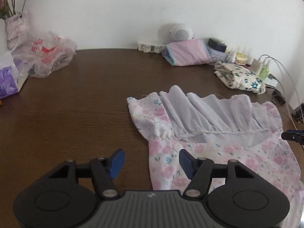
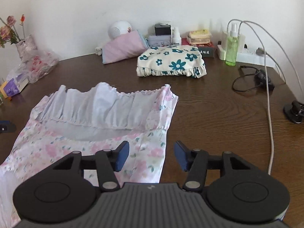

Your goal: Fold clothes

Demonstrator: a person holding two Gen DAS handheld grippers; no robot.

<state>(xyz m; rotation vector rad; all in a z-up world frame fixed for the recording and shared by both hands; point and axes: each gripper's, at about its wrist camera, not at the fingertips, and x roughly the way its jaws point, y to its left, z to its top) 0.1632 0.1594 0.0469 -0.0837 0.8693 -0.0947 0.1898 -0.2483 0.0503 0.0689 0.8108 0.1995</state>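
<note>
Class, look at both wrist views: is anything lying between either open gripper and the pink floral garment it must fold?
Nothing visible. The left gripper and right gripper each hover open over an edge of the floral garment; only bare table lies alongside.

One pink floral garment (image 2: 91, 133) lies spread on the one brown desk (image 2: 209, 114). Behind it sit one folded cream cloth with teal flowers (image 2: 171, 62), one pink pillow (image 2: 123, 46) and one round white speaker (image 2: 119, 28). There is one green spray bottle (image 2: 231, 45), one vase of flowers (image 2: 25, 45), one crumpled plastic bag (image 1: 51, 57) and one purple tissue pack (image 1: 8, 76). Two grippers show, each with two blue fingers (image 2: 122, 155).
</note>
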